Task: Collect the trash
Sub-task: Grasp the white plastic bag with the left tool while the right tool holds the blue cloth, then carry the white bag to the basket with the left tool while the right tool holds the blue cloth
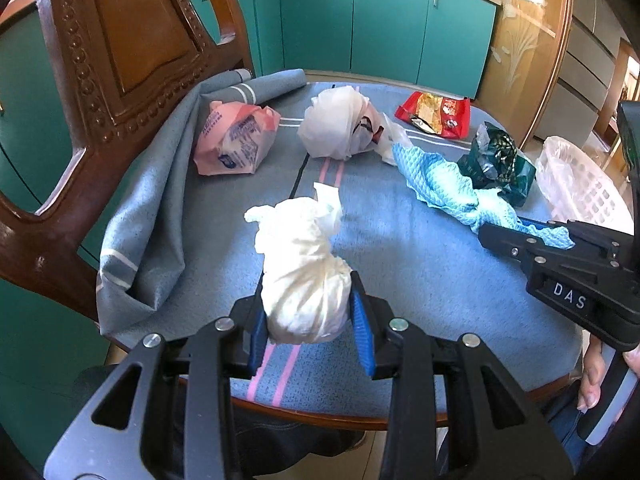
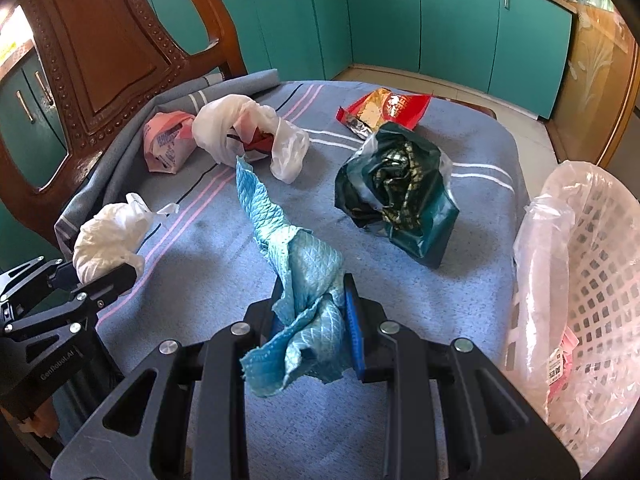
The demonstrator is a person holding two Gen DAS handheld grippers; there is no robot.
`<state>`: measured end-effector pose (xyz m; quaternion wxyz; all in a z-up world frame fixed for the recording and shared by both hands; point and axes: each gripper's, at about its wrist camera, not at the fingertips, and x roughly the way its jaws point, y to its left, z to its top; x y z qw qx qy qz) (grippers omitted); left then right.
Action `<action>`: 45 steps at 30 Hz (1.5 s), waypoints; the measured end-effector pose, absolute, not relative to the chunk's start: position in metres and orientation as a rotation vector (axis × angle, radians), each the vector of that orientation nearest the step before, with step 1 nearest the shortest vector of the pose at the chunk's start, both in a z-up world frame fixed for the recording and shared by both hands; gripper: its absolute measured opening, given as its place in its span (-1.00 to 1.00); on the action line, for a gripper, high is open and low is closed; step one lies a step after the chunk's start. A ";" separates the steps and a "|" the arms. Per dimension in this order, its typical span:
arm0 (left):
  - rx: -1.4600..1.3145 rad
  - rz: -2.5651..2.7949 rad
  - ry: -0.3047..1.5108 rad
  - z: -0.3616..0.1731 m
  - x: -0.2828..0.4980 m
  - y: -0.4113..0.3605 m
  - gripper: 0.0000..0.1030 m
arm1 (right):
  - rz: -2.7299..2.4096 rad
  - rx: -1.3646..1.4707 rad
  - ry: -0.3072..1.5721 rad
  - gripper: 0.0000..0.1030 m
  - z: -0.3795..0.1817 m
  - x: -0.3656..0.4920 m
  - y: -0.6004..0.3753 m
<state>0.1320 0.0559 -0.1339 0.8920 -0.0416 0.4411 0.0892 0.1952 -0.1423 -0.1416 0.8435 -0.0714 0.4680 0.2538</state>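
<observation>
My left gripper [image 1: 310,320] is shut on a crumpled white paper wad [image 1: 304,268], held just above the near part of the blue-clothed table [image 1: 420,264]; the same white paper wad [image 2: 108,236] shows at the left of the right wrist view. My right gripper [image 2: 310,312] is shut on one end of a light blue quilted cloth [image 2: 296,256], whose far end trails on the table. That blue cloth [image 1: 444,184] runs into the right gripper [image 1: 528,236] at the right of the left wrist view. A white lattice basket [image 2: 592,280] lined with clear plastic stands at the right.
On the table lie a pink printed bag [image 1: 236,140], a white plastic bag [image 1: 340,124], a red snack wrapper [image 1: 436,114] and a dark green crumpled bag [image 2: 400,196]. A carved wooden chair back [image 1: 132,52] rises at the left. Teal cabinets [image 1: 380,28] stand behind.
</observation>
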 end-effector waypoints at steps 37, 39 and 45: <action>-0.161 0.201 0.963 -0.156 0.136 0.067 -0.08 | 0.630 -0.048 0.959 -0.36 -0.134 0.193 -0.145; -0.169 0.208 0.956 -0.155 0.138 0.069 -0.06 | 0.618 -0.057 0.965 -0.36 -0.135 0.193 -0.145; -0.180 0.219 0.955 -0.159 0.143 0.073 -0.30 | 0.604 -0.067 0.976 -0.36 -0.136 0.194 -0.144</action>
